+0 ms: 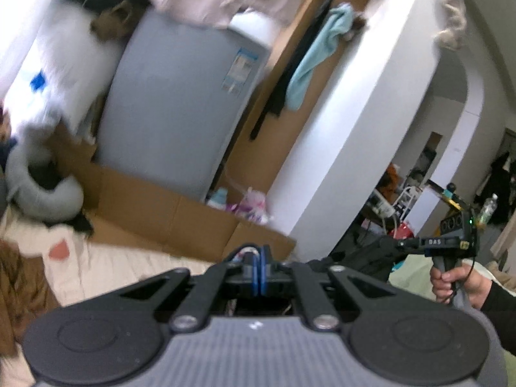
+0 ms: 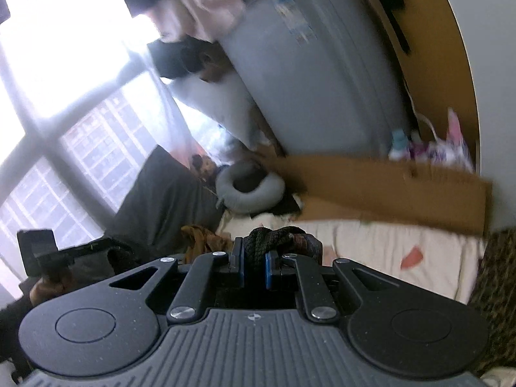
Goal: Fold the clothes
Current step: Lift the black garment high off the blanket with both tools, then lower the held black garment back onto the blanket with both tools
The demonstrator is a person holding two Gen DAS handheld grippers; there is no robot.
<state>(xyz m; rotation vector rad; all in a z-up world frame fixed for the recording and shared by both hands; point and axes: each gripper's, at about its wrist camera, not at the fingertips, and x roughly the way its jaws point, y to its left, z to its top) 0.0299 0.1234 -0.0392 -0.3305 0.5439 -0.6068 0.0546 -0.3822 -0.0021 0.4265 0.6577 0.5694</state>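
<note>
The left gripper (image 1: 259,271) is seen fully closed, its blue pads pressed together; whether any fabric is pinched between them cannot be told from its own view. The right gripper (image 2: 254,266) is closed on a bunch of dark knitted garment (image 2: 274,237), which is clamped between the blue pads and bulges above them toward 12 o'clock.

In the left wrist view, the right gripper is visible at 3 o'clock, held by a hand (image 1: 458,282) in a dark sleeve, with dark cloth hanging from its tip. In the right wrist view, the left gripper's body is seen at 9 o'clock, with dark fabric beside it.

A cream bedspread (image 2: 387,248) lies beyond both grippers. A flat cardboard sheet (image 2: 387,187) stands at its far edge, at 1 o'clock in the right wrist view. A grey appliance (image 1: 180,96) stands behind the cardboard. A grey ring cushion (image 2: 250,187) rests at 12 o'clock on the bed. Both views are motion-blurred.
</note>
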